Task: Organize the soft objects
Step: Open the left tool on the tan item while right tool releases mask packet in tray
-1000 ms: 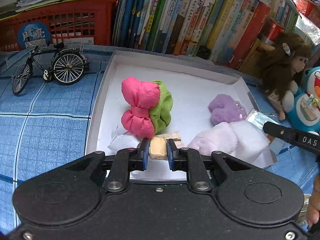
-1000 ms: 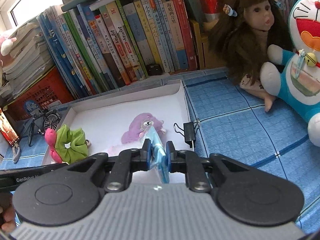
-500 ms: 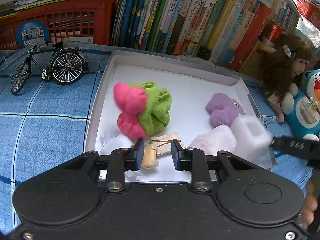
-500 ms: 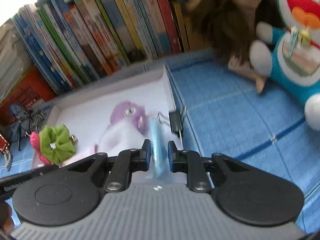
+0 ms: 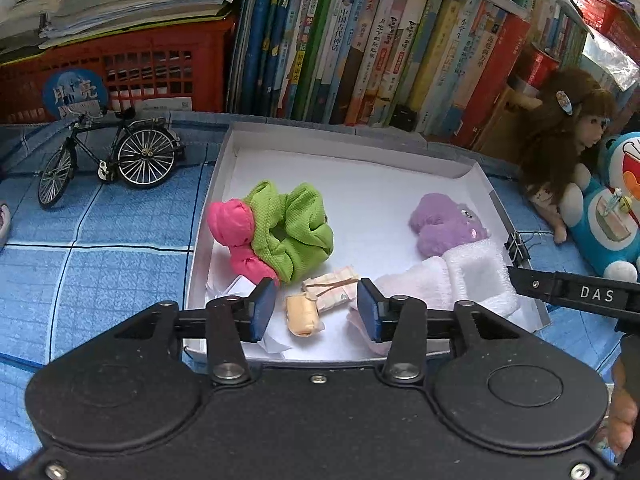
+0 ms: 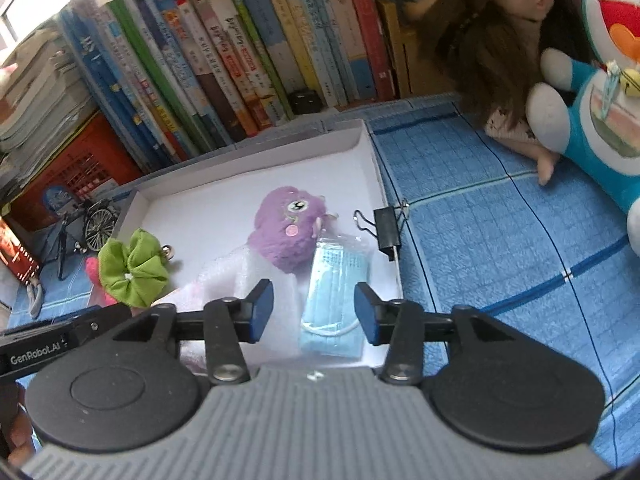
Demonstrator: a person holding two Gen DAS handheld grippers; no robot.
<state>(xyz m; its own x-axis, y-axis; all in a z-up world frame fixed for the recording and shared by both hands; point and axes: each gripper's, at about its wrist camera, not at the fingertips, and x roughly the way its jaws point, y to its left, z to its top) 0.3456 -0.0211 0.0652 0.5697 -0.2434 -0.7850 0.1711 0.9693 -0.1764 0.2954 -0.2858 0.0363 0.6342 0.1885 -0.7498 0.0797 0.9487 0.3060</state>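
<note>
Both my grippers have let go: left gripper [image 5: 316, 310] gapes over the bread charm [image 5: 304, 314], right gripper [image 6: 314, 310] over the mask [image 6: 334, 300], both inside the white box [image 5: 352, 136]; I judge sorting nearly done

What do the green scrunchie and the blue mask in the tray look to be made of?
Green scrunchie: matte woven fabric, judging by its waffle texture and gathered folds. Blue mask: likely pleated nonwoven, inside a clear glossy plastic sleeve.

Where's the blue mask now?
In the right wrist view the mask lies in the white box near its right wall, beside the purple plush, below the open right gripper.
</note>
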